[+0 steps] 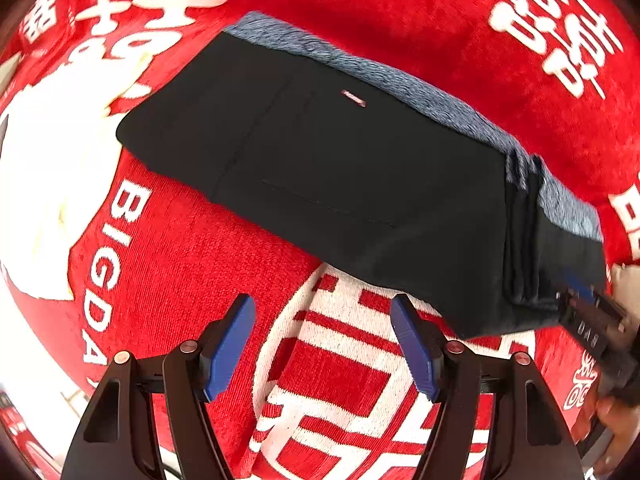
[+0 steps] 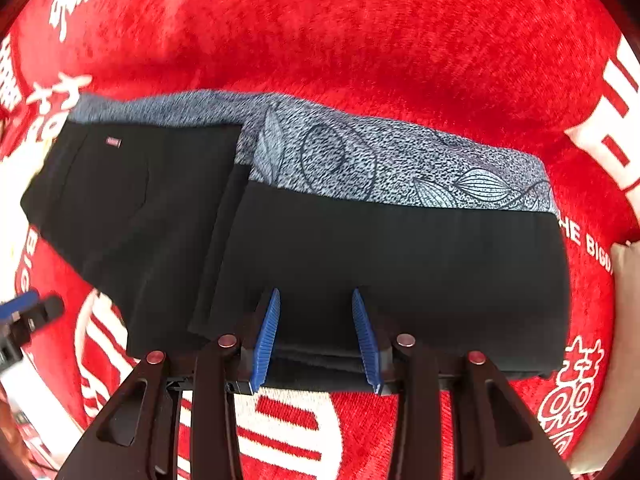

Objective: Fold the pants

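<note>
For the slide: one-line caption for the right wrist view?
Right hand-held gripper straddles the near edge of folded black pants lying on a red patterned cloth.

folded pants (image 1: pixel 340 168) – red cloth (image 1: pixel 208 248), tool (image 1: pixel 322 308) agape

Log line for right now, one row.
stage: pants folded on red cloth | left gripper: open, empty, beside pants | right gripper: straddling near pants edge, grip unclear

The folded pants (image 2: pixel 360 264) lie flat on the cloth-covered tabletop (image 2: pixel 360 40). A patterned fabric (image 2: pixel 360 160) lies beneath them, exposed along the 12 o'clock edge. The right tongs (image 2: pixel 316 336) stand over the pants' 6 o'clock edge. The left tongs (image 1: pixel 322 344) stand beyond that edge, over bare cloth.
</note>
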A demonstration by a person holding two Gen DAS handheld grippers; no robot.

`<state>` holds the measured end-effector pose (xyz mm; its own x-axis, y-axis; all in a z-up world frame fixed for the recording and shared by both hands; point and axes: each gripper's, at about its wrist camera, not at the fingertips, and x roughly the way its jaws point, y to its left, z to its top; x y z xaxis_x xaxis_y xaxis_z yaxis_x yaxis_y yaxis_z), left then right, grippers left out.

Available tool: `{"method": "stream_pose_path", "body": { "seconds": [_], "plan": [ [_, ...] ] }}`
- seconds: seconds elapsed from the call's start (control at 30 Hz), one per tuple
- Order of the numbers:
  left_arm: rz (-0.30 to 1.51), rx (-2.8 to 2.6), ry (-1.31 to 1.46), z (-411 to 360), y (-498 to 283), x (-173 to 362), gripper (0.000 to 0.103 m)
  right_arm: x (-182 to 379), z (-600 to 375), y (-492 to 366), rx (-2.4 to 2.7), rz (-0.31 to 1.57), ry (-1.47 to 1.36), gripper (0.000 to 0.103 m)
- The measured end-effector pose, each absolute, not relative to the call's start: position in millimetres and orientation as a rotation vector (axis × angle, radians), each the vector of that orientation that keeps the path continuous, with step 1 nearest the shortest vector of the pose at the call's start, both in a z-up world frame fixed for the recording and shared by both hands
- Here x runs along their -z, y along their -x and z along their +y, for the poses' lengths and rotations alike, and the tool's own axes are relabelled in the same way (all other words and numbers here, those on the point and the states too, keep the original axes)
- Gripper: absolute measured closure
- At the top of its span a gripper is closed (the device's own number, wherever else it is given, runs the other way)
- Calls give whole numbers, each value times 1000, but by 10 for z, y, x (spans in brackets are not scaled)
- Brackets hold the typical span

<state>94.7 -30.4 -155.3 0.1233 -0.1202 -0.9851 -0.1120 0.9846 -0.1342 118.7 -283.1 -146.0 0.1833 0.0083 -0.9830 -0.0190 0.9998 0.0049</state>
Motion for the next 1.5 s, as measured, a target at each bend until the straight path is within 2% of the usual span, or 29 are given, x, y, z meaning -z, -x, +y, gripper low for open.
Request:
{"method": "stream_pose_path", "body": {
  "seconds": [0.33,0.47,0.63,0.77,0.87,0.9,0.93,0.97,1.1,1.37,1.4,1.43,1.5],
  "plan": [
    [1429,15,293,-22,-960,1612,32,1496,-2744,-1174,-1,1398,32,61],
    [1403,-5,342,196,-1008,1645,32,1327,-2659,-1063,-20,1391,22,61],
    [1393,-12,394,434,-1082,1707,32,1202,-2417,-834,-98,1380,43,53],
    [1380,1,490,598,-1138,1769,32,1247,-2248,-771,-115,1377,98,51],
    [1372,-4,556,661,-1136,1792,32,1112,-2281,-808,-60,1266,157,51],
    [1368,-7,568,676,-1130,1792,32,1058,-2312,-840,-31,1223,182,49],
    [1363,-10,582,718,-1146,1813,32,1027,-2341,-861,-10,1206,194,40],
    [1359,-13,593,749,-1163,1834,32,1046,-2395,-921,12,1203,196,36],
    [1348,-4,638,804,-1247,1938,32,1342,-2573,-1081,28,1300,122,36],
    [1240,115,822,884,-1359,2103,31,1364,-2619,-989,57,1292,32,36],
    [1227,120,849,904,-1359,2119,30,1369,-2625,-982,58,1289,36,36],
    [1208,134,876,922,-1356,2137,25,1374,-2619,-989,58,1288,42,36],
    [1175,144,913,946,-1343,2139,24,1381,-2602,-985,60,1283,53,36]
  ]
}}
